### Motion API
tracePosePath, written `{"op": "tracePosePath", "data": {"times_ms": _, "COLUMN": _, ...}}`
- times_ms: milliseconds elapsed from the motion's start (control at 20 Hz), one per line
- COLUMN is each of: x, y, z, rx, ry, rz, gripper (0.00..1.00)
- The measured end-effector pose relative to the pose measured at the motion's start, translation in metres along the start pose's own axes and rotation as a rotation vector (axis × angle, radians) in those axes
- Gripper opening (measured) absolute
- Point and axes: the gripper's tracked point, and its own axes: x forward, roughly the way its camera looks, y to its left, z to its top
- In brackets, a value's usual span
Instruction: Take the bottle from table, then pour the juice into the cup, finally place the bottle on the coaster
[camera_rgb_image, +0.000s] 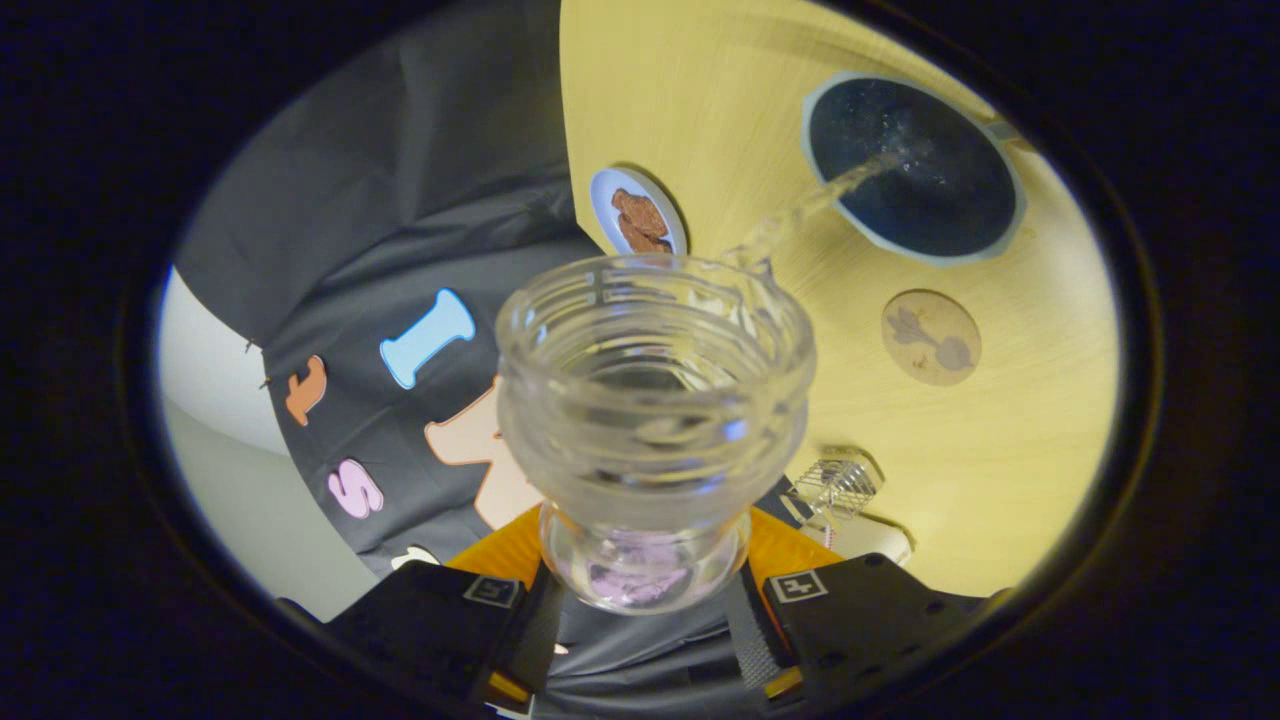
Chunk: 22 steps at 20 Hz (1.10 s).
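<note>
My gripper (645, 600) is shut on a clear plastic bottle (655, 400), held tipped over with its open mouth pointing away from me. A thin stream of clear liquid (810, 205) runs from the bottle's lip into a dark blue cup (912, 168) with a pale rim, seen from above on the yellow table (1000, 470). Liquid glistens inside the cup. A round cork coaster (931, 337) with a dark printed figure lies on the table just beside the cup, nearer to my fingers.
A small white dish (637, 212) with brown pieces in it stands near the table's edge, beyond the bottle's mouth. A small wire basket (838, 487) and a white object sit on the table close to one of my fingers. The booth's black cloth hangs past the table edge.
</note>
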Motion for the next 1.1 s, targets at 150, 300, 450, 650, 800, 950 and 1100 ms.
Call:
{"op": "tracePosePath", "data": {"times_ms": 150, "x": -0.001, "y": 0.006, "z": -0.001, "rx": 0.022, "ry": -0.004, "rz": 0.016, "gripper": 0.78}}
{"op": "tracePosePath", "data": {"times_ms": 300, "x": -0.003, "y": 0.009, "z": 0.000, "rx": 0.045, "ry": -0.007, "rz": 0.024, "gripper": 0.78}}
{"op": "tracePosePath", "data": {"times_ms": 450, "x": -0.004, "y": 0.011, "z": 0.000, "rx": 0.068, "ry": -0.010, "rz": 0.033, "gripper": 0.78}}
{"op": "tracePosePath", "data": {"times_ms": 650, "x": -0.004, "y": 0.021, "z": 0.003, "rx": 0.106, "ry": -0.027, "rz": 0.055, "gripper": 0.78}}
{"op": "tracePosePath", "data": {"times_ms": 800, "x": -0.003, "y": 0.026, "z": 0.007, "rx": 0.129, "ry": -0.031, "rz": 0.068, "gripper": 0.78}}
{"op": "tracePosePath", "data": {"times_ms": 950, "x": -0.002, "y": 0.031, "z": 0.007, "rx": 0.149, "ry": -0.034, "rz": 0.073, "gripper": 0.79}}
{"op": "tracePosePath", "data": {"times_ms": 1100, "x": -0.004, "y": 0.034, "z": 0.007, "rx": 0.160, "ry": -0.030, "rz": 0.075, "gripper": 0.79}}
